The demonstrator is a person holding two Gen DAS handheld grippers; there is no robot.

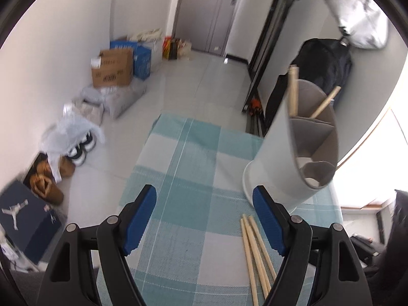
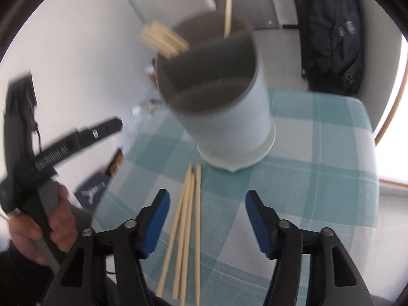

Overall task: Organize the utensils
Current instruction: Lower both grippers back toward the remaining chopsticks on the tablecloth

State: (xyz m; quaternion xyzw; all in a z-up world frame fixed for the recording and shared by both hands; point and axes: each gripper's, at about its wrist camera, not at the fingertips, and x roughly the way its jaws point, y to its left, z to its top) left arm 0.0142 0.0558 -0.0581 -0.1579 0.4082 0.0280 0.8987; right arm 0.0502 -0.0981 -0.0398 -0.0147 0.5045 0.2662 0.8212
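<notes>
A tall white utensil holder (image 1: 285,148) with grey inner dividers stands on the checked tablecloth; it also shows in the right wrist view (image 2: 224,112). Wooden chopsticks (image 2: 165,39) stick out of its back compartments. Several loose chopsticks (image 2: 188,229) lie on the cloth in front of the holder, and show in the left wrist view (image 1: 255,255) too. My left gripper (image 1: 204,221) is open and empty, left of the loose chopsticks. My right gripper (image 2: 206,221) is open and empty, above the loose chopsticks. The left gripper tool (image 2: 61,148) appears at the left of the right wrist view.
The table has a teal and white checked cloth (image 1: 183,178). On the floor to the left lie cardboard boxes (image 1: 113,68), bags and shoes (image 1: 76,153). A dark bag (image 1: 321,76) leans by the wall behind the holder. A door (image 1: 206,10) is at the back.
</notes>
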